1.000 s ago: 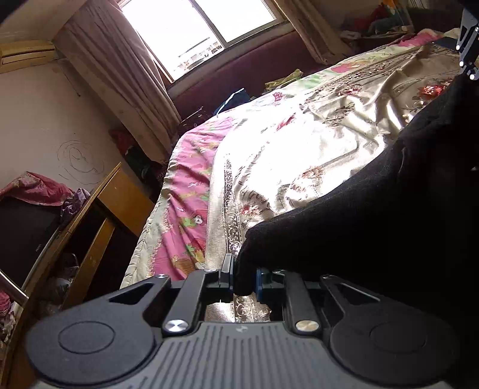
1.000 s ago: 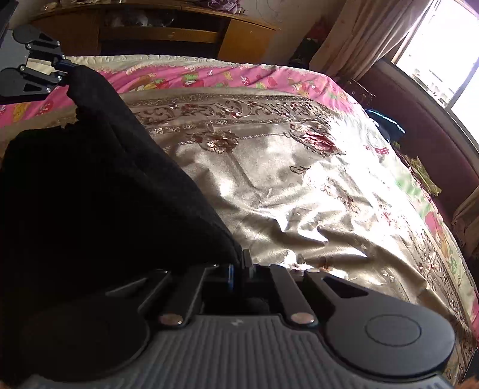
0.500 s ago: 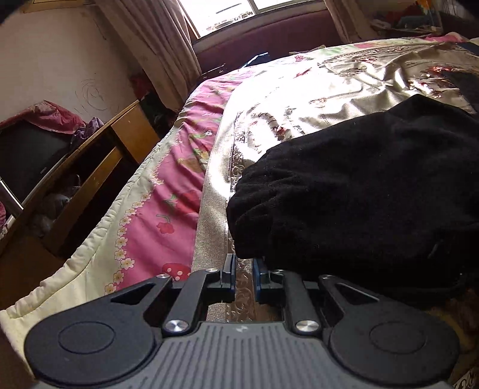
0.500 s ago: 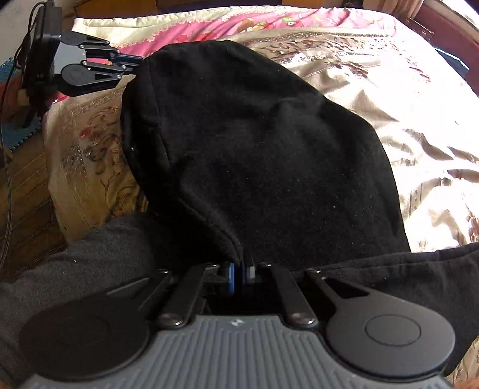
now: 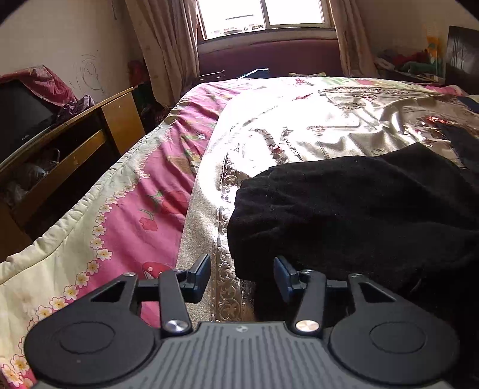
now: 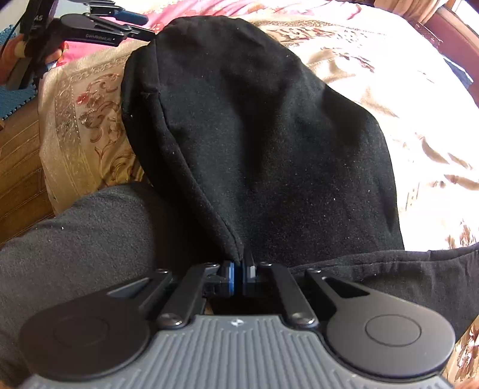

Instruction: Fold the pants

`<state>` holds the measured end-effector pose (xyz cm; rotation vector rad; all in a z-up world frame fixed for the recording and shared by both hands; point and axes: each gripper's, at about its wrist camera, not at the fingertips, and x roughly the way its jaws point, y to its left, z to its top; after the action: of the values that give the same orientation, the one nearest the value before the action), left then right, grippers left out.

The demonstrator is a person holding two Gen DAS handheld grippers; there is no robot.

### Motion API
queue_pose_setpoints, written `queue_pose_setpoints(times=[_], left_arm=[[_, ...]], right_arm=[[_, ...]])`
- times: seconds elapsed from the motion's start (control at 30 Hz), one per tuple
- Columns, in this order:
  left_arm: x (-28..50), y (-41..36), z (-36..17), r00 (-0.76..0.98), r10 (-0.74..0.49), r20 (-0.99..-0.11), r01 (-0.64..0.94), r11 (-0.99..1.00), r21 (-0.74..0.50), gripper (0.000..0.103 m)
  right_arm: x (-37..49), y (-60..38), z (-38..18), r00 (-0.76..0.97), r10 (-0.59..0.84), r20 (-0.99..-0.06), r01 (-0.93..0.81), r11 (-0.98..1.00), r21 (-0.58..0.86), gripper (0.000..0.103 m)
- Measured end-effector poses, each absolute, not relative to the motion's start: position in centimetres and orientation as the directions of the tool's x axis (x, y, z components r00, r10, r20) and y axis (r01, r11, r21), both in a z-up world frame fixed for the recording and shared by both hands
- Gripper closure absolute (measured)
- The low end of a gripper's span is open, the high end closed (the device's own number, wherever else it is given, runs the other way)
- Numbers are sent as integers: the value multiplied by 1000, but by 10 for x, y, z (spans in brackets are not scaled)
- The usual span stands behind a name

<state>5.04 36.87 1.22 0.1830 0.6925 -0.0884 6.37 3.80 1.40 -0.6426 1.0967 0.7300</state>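
Room: a bedroom with one bright window (image 5: 263, 15) straight ahead of the left claw, one curtain (image 5: 161, 45) at each side of it, two in all.
Surface: one bed (image 5: 314, 119) under a shiny gold bedspread with a pink flowered quilt (image 5: 155, 191) along its edge, to the left of the left claw.
Furniture: one wooden cabinet (image 5: 89, 131) far left of the left claw, with one dark television (image 5: 21, 116) on it.
Pants: one pair of black pants (image 6: 254, 125), folded over and lying on the bedspread; the bulk lies ahead of the right claw and ahead-right of the left claw.
Left claw (image 5: 241, 276): released and spreading wider; its two blue pads stand apart, a corner of the pants lies low between them near the right-hand pad, and neither pad presses on the cloth. In the right wrist view it (image 6: 146, 28) sits at the far left corner of the pants.
Right claw (image 6: 241, 276): clenched, its two pads pinching a folded edge of the pants right at its tips.
Person: one grey trouser leg (image 6: 77, 239) left of the right claw; one hand (image 6: 18, 51) behind the left claw.
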Motion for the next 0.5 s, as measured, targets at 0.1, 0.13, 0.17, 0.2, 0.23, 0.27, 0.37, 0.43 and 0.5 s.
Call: queue_pose_setpoints(times=[0.1,0.13,0.17,0.2,0.23,0.27,0.37,0.43,0.5], left_arm=[[63,381,8,742,-100,-663,161,987,31,40],[69,383,4,727,-124,-675,169,986,1,39],[75,384,0,709,-142,-691,175,984,-23,39],[81,385,-6,688,-161,-708,176,983,-52,39],[85,387,-9,673,-184,-717,178,980,-85,40],[87,388,-11,662,-200,-722,176,978,-109,40],[84,389,-8,658,-217,-721,185,975,-125,46],[80,386,-3,662,-207,-721,202,975,-94,49],[80,386,-1,659,-198,-725,204,976,-82,51]], right_arm=[[64,37,18,288,197,-937,-783,612,-113,98],[64,37,18,290,195,-937,-782,613,-115,98],[63,38,17,289,189,-938,-781,613,-117,98],[62,40,16,289,184,-939,-780,614,-120,97],[61,41,16,288,178,-941,-781,612,-124,96],[59,43,16,291,165,-942,-786,603,-137,96],[52,42,30,337,159,-928,-770,613,-174,94],[45,45,44,380,189,-905,-765,615,-192,92],[33,58,53,428,224,-875,-786,570,-239,88]])
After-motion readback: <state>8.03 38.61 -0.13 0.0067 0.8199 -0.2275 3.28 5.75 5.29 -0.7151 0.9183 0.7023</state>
